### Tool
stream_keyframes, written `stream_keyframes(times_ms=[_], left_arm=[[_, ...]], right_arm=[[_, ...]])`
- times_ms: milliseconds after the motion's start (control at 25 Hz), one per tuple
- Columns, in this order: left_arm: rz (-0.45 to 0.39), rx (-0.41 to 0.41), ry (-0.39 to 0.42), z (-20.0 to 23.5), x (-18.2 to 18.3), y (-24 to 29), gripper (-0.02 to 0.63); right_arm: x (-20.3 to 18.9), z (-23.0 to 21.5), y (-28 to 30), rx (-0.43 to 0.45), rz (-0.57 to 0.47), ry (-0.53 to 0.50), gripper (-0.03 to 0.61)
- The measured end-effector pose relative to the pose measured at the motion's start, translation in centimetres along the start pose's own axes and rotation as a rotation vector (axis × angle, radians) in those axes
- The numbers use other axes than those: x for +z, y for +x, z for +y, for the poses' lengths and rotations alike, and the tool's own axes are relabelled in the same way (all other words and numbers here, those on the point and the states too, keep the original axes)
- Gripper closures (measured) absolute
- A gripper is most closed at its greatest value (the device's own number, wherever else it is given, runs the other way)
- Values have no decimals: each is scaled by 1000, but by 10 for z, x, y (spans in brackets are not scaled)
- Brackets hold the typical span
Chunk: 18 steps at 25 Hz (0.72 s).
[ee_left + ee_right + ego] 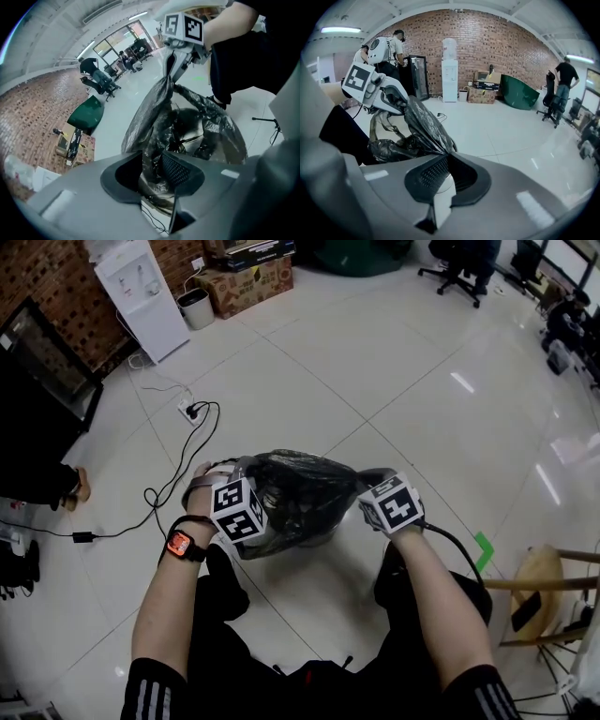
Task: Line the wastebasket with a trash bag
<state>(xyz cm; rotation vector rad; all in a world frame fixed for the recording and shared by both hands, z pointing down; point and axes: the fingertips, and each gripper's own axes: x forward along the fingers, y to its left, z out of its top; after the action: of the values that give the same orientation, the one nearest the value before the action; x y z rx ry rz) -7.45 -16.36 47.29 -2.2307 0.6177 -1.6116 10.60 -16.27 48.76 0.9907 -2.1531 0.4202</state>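
Observation:
A black trash bag [295, 488] hangs stretched between my two grippers, draped over the wastebasket [281, 542]; only a strip of the basket's grey wall shows under the film. My left gripper [253, 491] is at the bag's left edge. In the left gripper view its jaws [152, 161] stand apart with crumpled film [187, 122] loose in the gap. My right gripper [364, 488] is at the bag's right edge. Its jaws [447, 159] are shut on the bag [424, 124], which fans out taut from the tips. Each gripper view shows the other gripper: right [168, 70], left [386, 101].
A power strip with black cables [192, 412] lies on the floor just beyond the bag. A wooden stool [544, 582] stands close at the right. A white water dispenser [141, 292], a small bin [195, 307] and a cardboard box [246, 282] line the brick wall. A dark cabinet [37, 381] stands at the left.

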Motion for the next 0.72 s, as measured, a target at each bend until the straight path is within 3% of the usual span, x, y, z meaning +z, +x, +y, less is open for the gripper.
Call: stream_keyframes(times_ms=[320, 480, 600, 720], left_arm=[[-7, -22, -18, -4, -1, 44, 488], [7, -7, -24, -3, -10, 63, 488], [9, 4, -72, 5, -19, 70, 488], [-17, -6, -115, 4, -16, 72, 488]], right_arm=[[-4, -30, 3, -27, 71, -98, 571], [-18, -28, 19, 46, 161, -153, 570], [-20, -25, 27, 94, 160, -121, 568], [-15, -27, 23, 107, 139, -120, 481]])
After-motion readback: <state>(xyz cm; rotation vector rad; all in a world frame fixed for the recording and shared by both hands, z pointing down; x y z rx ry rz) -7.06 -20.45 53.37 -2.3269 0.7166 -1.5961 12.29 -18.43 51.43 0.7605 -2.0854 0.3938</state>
